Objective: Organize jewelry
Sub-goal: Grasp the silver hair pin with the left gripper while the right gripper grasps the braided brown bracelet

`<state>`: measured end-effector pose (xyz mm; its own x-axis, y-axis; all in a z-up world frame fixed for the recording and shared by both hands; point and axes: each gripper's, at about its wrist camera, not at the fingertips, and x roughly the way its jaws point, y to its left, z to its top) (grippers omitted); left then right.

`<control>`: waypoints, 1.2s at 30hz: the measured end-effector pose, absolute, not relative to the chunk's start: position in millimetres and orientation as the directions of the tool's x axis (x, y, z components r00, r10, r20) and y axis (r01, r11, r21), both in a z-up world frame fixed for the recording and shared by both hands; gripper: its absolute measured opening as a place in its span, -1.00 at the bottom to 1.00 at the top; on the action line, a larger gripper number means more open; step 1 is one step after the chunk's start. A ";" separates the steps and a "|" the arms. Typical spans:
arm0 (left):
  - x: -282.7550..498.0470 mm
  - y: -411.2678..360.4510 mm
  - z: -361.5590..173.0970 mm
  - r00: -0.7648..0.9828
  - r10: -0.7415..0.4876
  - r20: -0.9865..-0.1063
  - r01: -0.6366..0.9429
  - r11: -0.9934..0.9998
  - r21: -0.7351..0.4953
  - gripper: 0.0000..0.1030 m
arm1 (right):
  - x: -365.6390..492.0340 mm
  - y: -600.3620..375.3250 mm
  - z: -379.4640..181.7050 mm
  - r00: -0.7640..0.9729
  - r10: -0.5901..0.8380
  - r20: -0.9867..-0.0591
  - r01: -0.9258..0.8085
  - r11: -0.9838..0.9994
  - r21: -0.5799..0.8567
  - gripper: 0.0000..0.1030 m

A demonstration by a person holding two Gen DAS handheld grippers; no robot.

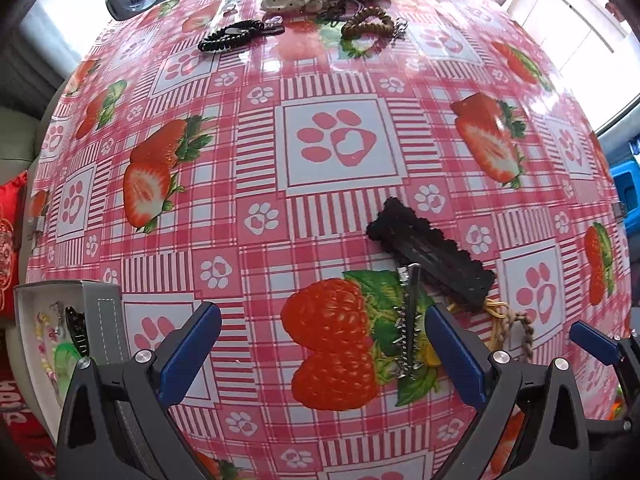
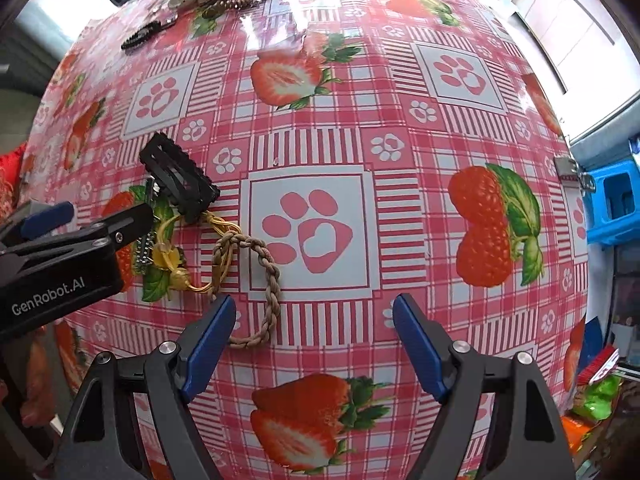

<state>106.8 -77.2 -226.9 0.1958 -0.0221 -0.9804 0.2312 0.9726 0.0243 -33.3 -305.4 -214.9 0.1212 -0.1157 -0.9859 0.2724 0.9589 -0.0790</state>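
Going left to right, your left gripper is wide open around the toothed metal clip, thin, stiff and slippery, so pinch its flat spine, while your right gripper hangs open, empty, beside the floppy braided cord.

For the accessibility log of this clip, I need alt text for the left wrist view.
The open left gripper hovers over a strawberry-print pink plaid tablecloth, jaws wide around a silver toothed metal hair clip beside a black scalloped-edge hair clip. A white open jewelry box with small pieces sits at lower left; scrunchies and coil hair ties lie at the far edge.
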 end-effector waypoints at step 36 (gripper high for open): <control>69.7 -54.2 -196.3 0.182 -0.206 -0.961 0.258 0.954 -0.156 -0.69 | -35.7 -299.4 -192.5 0.203 -0.021 -0.979 0.240 0.970 0.029 -0.86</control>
